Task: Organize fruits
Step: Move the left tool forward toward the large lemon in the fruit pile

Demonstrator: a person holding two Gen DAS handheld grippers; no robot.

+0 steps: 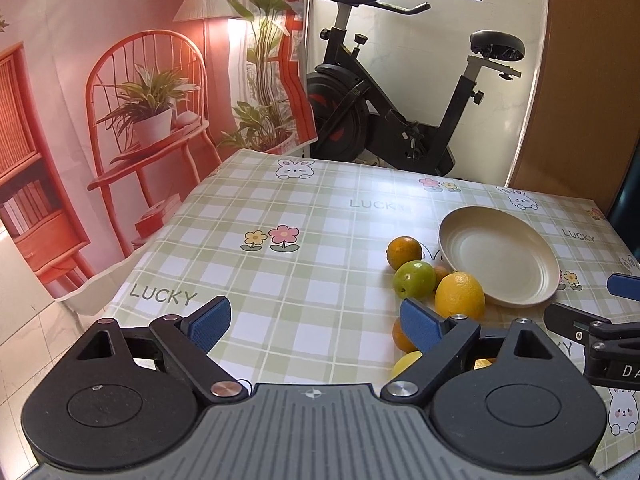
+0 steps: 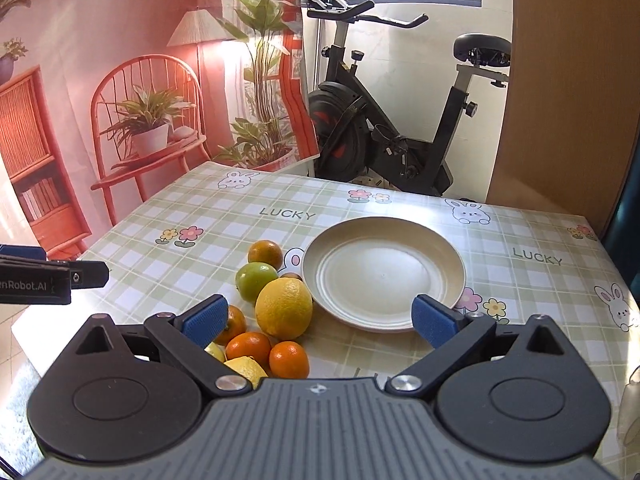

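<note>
A home room: an exercise bike (image 2: 384,120) stands behind a table with a bunny-print checked tablecloth (image 2: 280,216).

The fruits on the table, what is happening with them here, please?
A person holds two grippers over a checked tablecloth. Both the left hand-held gripper and the right hand-held gripper are open and hold nothing. A pile of fruits lies beside a cream plate, which has nothing on it: a large lemon, a green citrus fruit and several oranges, such as one at the far end. No fruit has been moved onto the plate yet.
</note>
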